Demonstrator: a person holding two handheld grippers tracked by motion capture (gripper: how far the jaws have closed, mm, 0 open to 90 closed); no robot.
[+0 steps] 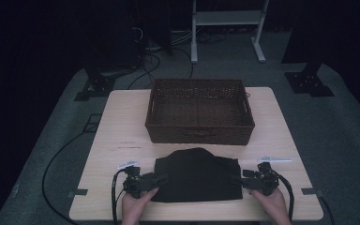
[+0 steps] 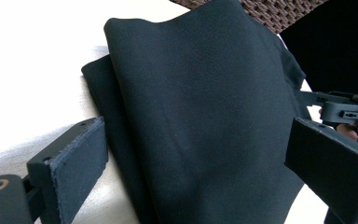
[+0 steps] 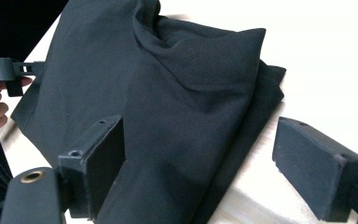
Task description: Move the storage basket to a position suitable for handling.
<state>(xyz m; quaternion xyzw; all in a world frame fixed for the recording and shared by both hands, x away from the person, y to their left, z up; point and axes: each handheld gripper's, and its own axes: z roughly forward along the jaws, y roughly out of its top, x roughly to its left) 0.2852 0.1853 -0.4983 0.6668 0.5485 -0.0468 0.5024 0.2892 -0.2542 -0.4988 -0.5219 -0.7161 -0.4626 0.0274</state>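
A black folded cloth (image 1: 197, 173) lies on the front middle of the wooden table (image 1: 122, 122), with a rounded hump at its far edge. My left gripper (image 1: 161, 179) is at the cloth's left edge and my right gripper (image 1: 236, 179) at its right edge, each held by a hand. In the left gripper view the left gripper (image 2: 200, 172) is open, its jaws wide apart on either side of the cloth (image 2: 200, 93). The right gripper (image 3: 209, 172) is open the same way over the cloth's (image 3: 168, 84) layered edge. I cannot tell whether the jaws touch the fabric.
A brown wicker basket (image 1: 199, 136) stands behind the cloth at the table's back middle, apparently empty. Cables trail from both grippers off the front edge. Beyond the table are dark stands and a white frame (image 1: 227, 18) on grey floor.
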